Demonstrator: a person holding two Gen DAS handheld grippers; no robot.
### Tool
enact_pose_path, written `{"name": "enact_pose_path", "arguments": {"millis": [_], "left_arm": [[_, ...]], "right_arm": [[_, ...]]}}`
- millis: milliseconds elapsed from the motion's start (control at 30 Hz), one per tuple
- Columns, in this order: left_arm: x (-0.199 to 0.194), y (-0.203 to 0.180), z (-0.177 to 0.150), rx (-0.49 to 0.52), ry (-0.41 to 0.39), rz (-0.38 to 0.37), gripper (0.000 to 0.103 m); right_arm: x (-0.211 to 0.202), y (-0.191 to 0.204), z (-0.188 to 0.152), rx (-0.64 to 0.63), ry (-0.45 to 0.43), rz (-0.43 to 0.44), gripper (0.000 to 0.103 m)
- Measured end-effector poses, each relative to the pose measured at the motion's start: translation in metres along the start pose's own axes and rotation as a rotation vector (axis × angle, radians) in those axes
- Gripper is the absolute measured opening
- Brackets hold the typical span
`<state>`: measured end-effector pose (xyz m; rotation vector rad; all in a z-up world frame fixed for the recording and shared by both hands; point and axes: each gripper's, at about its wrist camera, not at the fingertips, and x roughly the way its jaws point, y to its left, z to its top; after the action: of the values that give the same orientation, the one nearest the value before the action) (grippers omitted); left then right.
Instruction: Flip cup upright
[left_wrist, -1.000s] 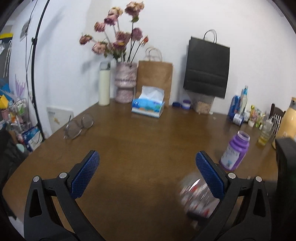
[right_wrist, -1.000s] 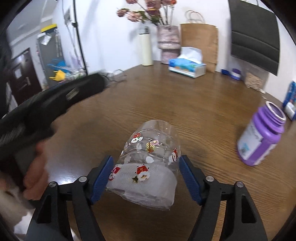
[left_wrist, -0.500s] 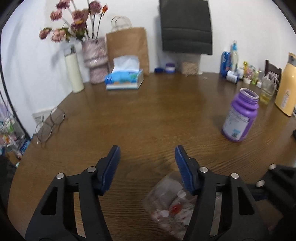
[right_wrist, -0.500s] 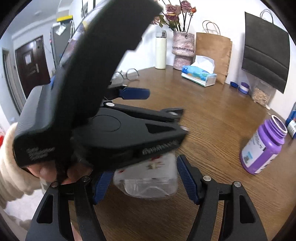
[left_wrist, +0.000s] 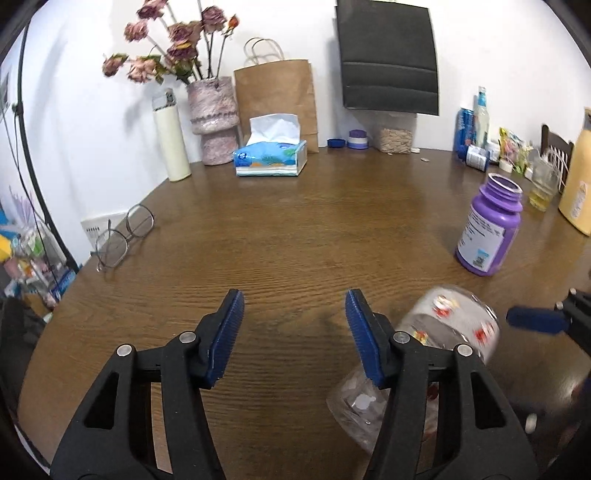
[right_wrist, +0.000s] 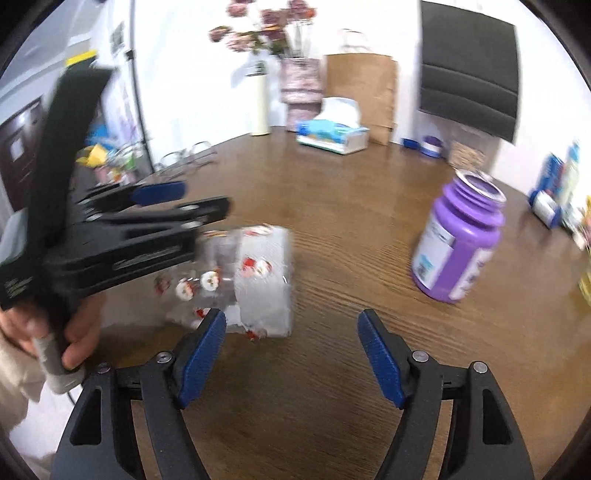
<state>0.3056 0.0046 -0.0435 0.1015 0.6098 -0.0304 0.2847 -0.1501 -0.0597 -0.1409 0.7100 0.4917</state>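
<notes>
A clear plastic cup (right_wrist: 243, 280) with small Santa prints lies on its side on the brown wooden table (left_wrist: 295, 229). In the left wrist view the cup (left_wrist: 454, 325) is blurred, just right of and partly behind my right-hand finger. My left gripper (left_wrist: 293, 336) is open and empty; it also shows in the right wrist view (right_wrist: 147, 214), beside the cup. My right gripper (right_wrist: 291, 354) is open and empty, with the cup just beyond its left finger.
An open purple bottle (left_wrist: 489, 229) stands right of the cup. Glasses (left_wrist: 123, 236) lie at the left edge. A tissue box (left_wrist: 271, 157), a vase of dried flowers (left_wrist: 214, 118), paper bags and several bottles line the back and right side.
My right gripper has let go of the cup and opened; the cup now lies free on the table. My left gripper moved away from above the cup to its left.
</notes>
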Motion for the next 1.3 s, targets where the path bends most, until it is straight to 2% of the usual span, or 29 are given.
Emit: {"name": "enact_pose_path", "arguments": {"millis": [67,100,133,167,233,267,300,367,400,433,467,533,600,700,833,867,933,967,1000,1133,1233,1300], "left_arm": [[-0.006,-0.001,0.000,0.020,-0.002,-0.002,0.054],[-0.012,0.000,0.002,0.013,-0.005,-0.027,0.056],[-0.018,0.001,0.003,0.007,-0.007,-0.060,0.061],[-0.023,0.001,0.006,0.004,-0.003,-0.104,0.072],[-0.028,-0.002,0.010,0.015,0.022,-0.229,0.088],[-0.029,-0.006,0.010,0.030,0.038,-0.279,0.092],[-0.024,-0.014,0.010,0.073,0.091,-0.364,0.092],[-0.010,-0.027,0.009,0.145,0.178,-0.420,0.092],[-0.002,-0.033,0.007,0.183,0.218,-0.417,0.091],[0.008,-0.038,0.006,0.215,0.261,-0.402,0.084],[0.014,-0.042,0.005,0.234,0.287,-0.381,0.070],[0.024,-0.047,0.003,0.255,0.336,-0.388,0.061],[0.022,-0.049,0.004,0.250,0.329,-0.407,0.060],[0.008,-0.045,0.014,0.204,0.263,-0.422,0.060],[-0.017,-0.045,0.038,0.180,0.109,-0.380,0.060],[-0.021,-0.044,0.041,0.179,0.083,-0.372,0.061],[-0.029,-0.045,0.050,0.174,0.002,-0.321,0.061],[-0.029,-0.045,0.052,0.173,-0.014,-0.305,0.061],[-0.029,-0.047,0.056,0.172,-0.031,-0.296,0.061],[-0.040,-0.052,0.066,0.136,-0.149,-0.355,0.061],[-0.054,-0.057,0.071,0.151,-0.333,-0.357,0.061],[-0.056,-0.057,0.073,0.157,-0.397,-0.361,0.061]], "right_arm": [[0.000,-0.006,-0.006,0.054,0.006,0.003,0.079],[0.000,-0.008,-0.009,0.080,0.013,0.005,0.079],[-0.002,-0.009,-0.009,0.094,0.011,0.001,0.079],[-0.004,-0.011,-0.010,0.104,-0.001,-0.001,0.079],[-0.009,-0.015,-0.011,0.124,-0.019,-0.004,0.079],[-0.013,-0.018,-0.012,0.132,-0.028,-0.011,0.079],[-0.016,-0.019,-0.014,0.138,-0.033,-0.017,0.079],[-0.020,-0.025,-0.019,0.155,-0.047,-0.026,0.079],[-0.024,-0.029,-0.023,0.173,-0.051,-0.028,0.079],[-0.025,-0.033,-0.025,0.187,-0.049,-0.041,0.079],[-0.029,-0.037,-0.028,0.203,-0.052,-0.046,0.079],[-0.035,-0.042,-0.030,0.218,-0.067,-0.028,0.079],[-0.042,-0.045,-0.032,0.215,-0.079,-0.038,0.079],[-0.050,-0.051,-0.030,0.226,-0.102,-0.037,0.079],[-0.065,-0.065,-0.012,0.281,-0.167,0.065,0.079],[-0.071,-0.068,-0.007,0.302,-0.198,0.113,0.080],[-0.079,-0.078,0.010,0.362,-0.268,0.264,0.086],[-0.079,-0.081,0.015,0.380,-0.281,0.306,0.091],[-0.077,-0.086,0.026,0.409,-0.290,0.361,0.092],[-0.060,-0.090,0.064,0.453,-0.270,0.502,0.092],[-0.041,-0.089,0.087,0.470,-0.246,0.600,0.092],[-0.021,-0.093,0.098,0.533,-0.229,0.734,0.091]]}}
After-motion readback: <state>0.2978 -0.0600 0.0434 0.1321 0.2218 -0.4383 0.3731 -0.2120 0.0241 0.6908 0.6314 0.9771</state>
